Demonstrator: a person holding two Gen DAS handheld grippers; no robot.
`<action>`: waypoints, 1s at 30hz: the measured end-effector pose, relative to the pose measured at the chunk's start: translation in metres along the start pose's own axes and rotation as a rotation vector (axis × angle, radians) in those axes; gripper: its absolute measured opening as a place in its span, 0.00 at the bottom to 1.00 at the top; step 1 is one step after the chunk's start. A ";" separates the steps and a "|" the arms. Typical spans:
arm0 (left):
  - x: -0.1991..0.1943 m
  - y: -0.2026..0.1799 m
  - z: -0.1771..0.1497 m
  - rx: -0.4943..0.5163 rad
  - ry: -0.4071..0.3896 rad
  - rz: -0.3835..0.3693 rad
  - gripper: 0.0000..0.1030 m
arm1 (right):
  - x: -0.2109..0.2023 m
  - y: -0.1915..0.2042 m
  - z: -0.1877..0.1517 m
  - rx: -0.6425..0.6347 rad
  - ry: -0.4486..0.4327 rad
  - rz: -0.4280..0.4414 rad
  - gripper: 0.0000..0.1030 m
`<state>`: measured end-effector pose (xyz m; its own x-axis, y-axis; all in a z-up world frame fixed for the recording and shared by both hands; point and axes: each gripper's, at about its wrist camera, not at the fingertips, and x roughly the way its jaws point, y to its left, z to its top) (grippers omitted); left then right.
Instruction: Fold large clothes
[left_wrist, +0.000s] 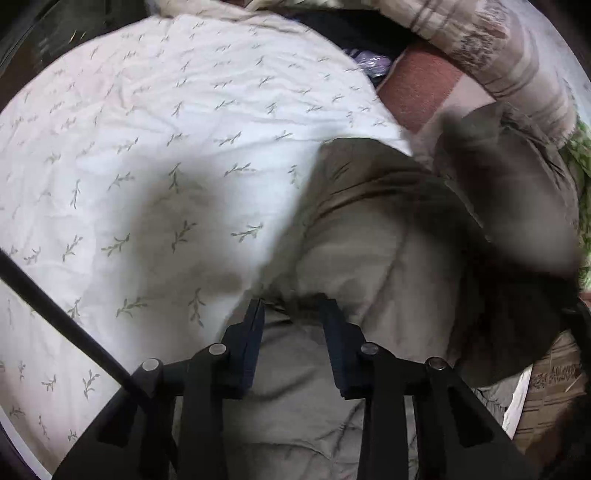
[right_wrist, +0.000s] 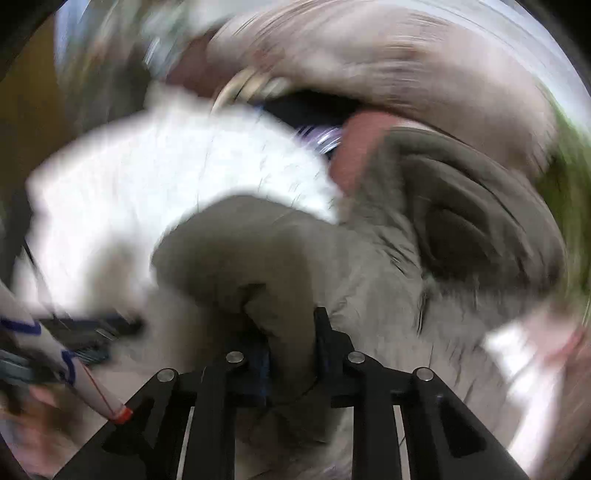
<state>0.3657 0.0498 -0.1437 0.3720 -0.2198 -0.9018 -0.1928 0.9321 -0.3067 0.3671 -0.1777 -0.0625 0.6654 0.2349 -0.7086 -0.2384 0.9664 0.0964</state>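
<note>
A: Where's the grey garment (left_wrist: 369, 229)?
B: Bunched on the leaf-print sheet (left_wrist: 147, 147). The left gripper (left_wrist: 291, 306) clenches its edge; the right gripper (right_wrist: 284, 317) jaws grasp a fold.

A: What does the garment (left_wrist: 369, 229) look like?

B: It is a large grey-beige piece of thick, soft cloth, rumpled into broad folds and creases, with no print on it.

A: Where does it lie?

B: On a bed, over a white sheet (left_wrist: 155, 140) sprigged with small green leaves. It covers the sheet's right part, its edge running slantwise across the cloth below.

A: Is it flat?

B: No. In the right wrist view, which is blurred, a bunched hump of it (right_wrist: 258, 251) stands up, and deep curved folds lie to the right of it.
</note>
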 end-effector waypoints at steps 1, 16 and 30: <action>-0.004 -0.006 -0.002 0.020 -0.006 -0.025 0.31 | -0.018 -0.017 -0.007 0.091 -0.042 0.022 0.21; 0.017 -0.037 -0.027 0.076 0.026 -0.119 0.60 | -0.046 -0.193 -0.175 0.780 -0.119 0.165 0.84; 0.037 -0.038 -0.010 0.109 -0.077 0.069 0.50 | -0.052 -0.207 -0.168 0.751 -0.042 0.027 0.20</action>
<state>0.3776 0.0037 -0.1687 0.4306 -0.1358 -0.8923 -0.1217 0.9709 -0.2064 0.2628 -0.4072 -0.1631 0.6964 0.2490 -0.6730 0.2811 0.7683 0.5751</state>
